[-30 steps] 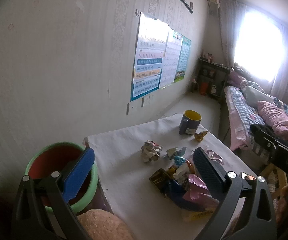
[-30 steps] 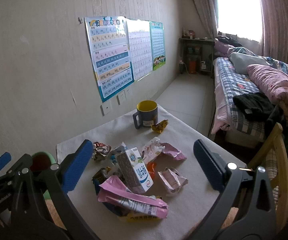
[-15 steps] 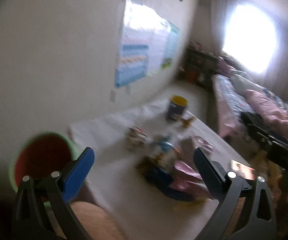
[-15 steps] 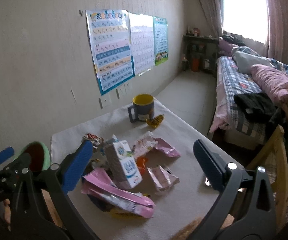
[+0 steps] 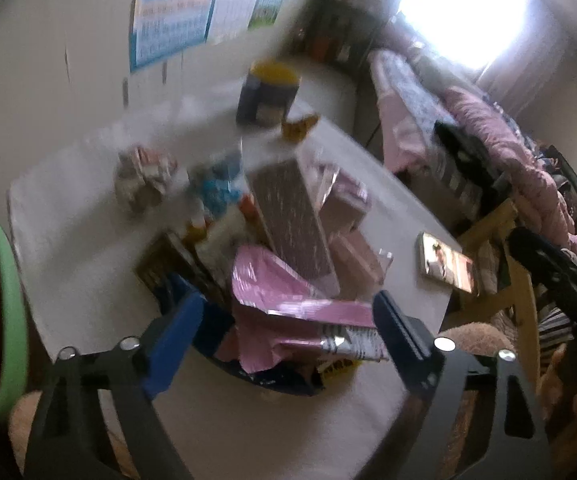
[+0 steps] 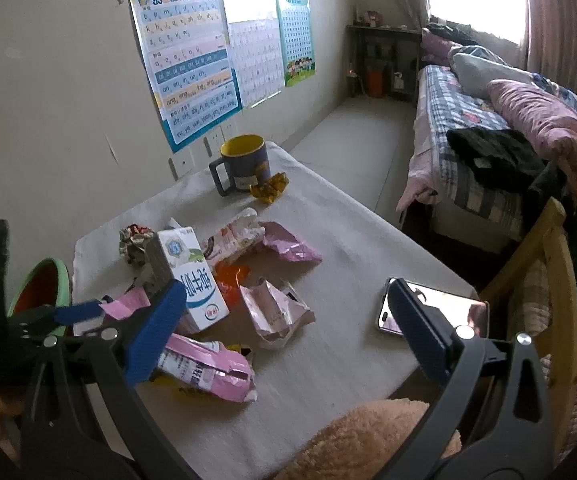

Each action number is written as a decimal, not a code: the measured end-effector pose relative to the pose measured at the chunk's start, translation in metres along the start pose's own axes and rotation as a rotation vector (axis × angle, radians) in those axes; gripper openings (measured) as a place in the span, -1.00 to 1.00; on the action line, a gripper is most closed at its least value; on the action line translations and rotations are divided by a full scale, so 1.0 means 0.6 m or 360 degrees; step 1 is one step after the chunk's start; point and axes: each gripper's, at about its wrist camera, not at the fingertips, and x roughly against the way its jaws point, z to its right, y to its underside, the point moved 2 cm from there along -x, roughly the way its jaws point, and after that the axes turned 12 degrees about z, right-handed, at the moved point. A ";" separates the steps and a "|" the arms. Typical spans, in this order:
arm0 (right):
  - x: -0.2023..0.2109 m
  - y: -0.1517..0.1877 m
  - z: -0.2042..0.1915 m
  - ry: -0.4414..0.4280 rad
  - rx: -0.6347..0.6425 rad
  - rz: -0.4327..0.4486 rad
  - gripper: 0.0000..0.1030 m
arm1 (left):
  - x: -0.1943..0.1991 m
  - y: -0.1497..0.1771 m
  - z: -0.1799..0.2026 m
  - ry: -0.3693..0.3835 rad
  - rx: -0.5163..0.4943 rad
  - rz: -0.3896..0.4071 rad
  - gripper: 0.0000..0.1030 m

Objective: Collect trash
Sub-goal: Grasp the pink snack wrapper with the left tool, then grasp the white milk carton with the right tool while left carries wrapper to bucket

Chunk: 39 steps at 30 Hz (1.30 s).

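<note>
Bin (image 5: pixel 6 312) at far left, off table edge. Left gripper (image 5: pixel 288 320) jaws just been closing, straddling pink wrapper (image 5: pixel 272 292), pads not yet pressing: light, crinkly, slippery foil; pinch folded middle. Milk carton (image 6: pixel 192 276) stiff, light. Right gripper (image 6: pixel 284 328) spread, empty.

left tongs (image 5: pixel 288 320): black frame | blue pads | silver screws | right tongs (image 6: pixel 284 320): same
</note>
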 end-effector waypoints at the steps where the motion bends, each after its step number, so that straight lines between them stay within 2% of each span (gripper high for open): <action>1: -0.003 0.002 0.002 -0.0006 -0.0005 -0.0008 0.93 | -0.004 0.006 -0.002 0.0007 0.0013 -0.0043 0.36; 4: -0.011 0.008 0.002 -0.0027 -0.0021 -0.0039 0.93 | -0.008 0.024 -0.005 0.0030 0.0029 -0.0074 0.23; 5: -0.014 0.010 0.002 -0.0034 -0.0024 -0.0048 0.93 | -0.004 0.025 -0.006 0.0042 0.0037 -0.0072 0.07; 6: -0.018 0.012 0.000 -0.0044 -0.0026 -0.0060 0.93 | 0.002 0.025 -0.008 0.0064 0.0057 -0.0065 -0.32; 9: -0.025 0.021 -0.006 -0.0072 -0.0028 -0.0087 0.93 | 0.017 0.020 -0.013 0.0120 0.0097 -0.0052 -0.52; 15: -0.034 0.029 -0.020 -0.0141 -0.0041 -0.0140 0.93 | 0.057 0.017 -0.017 0.0187 0.0113 0.0004 -0.67; 18: -0.037 0.029 -0.025 -0.0151 -0.0030 -0.0154 0.93 | 0.097 0.014 -0.025 0.0154 0.0095 0.0098 -0.70; 23: -0.059 0.022 -0.043 -0.0226 0.0011 -0.0181 0.93 | 0.171 -0.002 -0.061 0.0140 0.0157 0.0264 -0.73; 27: -0.104 0.027 -0.086 -0.0310 0.0169 -0.0262 0.93 | 0.225 -0.021 -0.097 0.0073 0.0213 0.0423 -0.73; 30: -0.137 0.048 -0.120 -0.0334 0.0280 -0.0335 0.92 | 0.248 -0.029 -0.112 -0.0006 0.0200 0.0496 -0.73; 33: -0.170 0.071 -0.144 -0.0275 0.0381 -0.0395 0.82 | 0.261 -0.028 -0.120 -0.0050 0.0188 0.0532 -0.73; 35: -0.189 0.083 -0.150 -0.0232 0.0428 -0.0428 0.65 | 0.262 -0.026 -0.125 -0.0066 0.0197 0.0543 -0.73; 38: -0.206 0.101 -0.154 -0.0207 0.0470 -0.0479 0.17 | 0.263 -0.019 -0.133 -0.0064 0.0226 0.0537 -0.73; 39: -0.206 0.104 -0.152 -0.0216 0.0462 -0.0488 -0.11 | 0.262 -0.020 -0.134 -0.0064 0.0231 0.0539 -0.73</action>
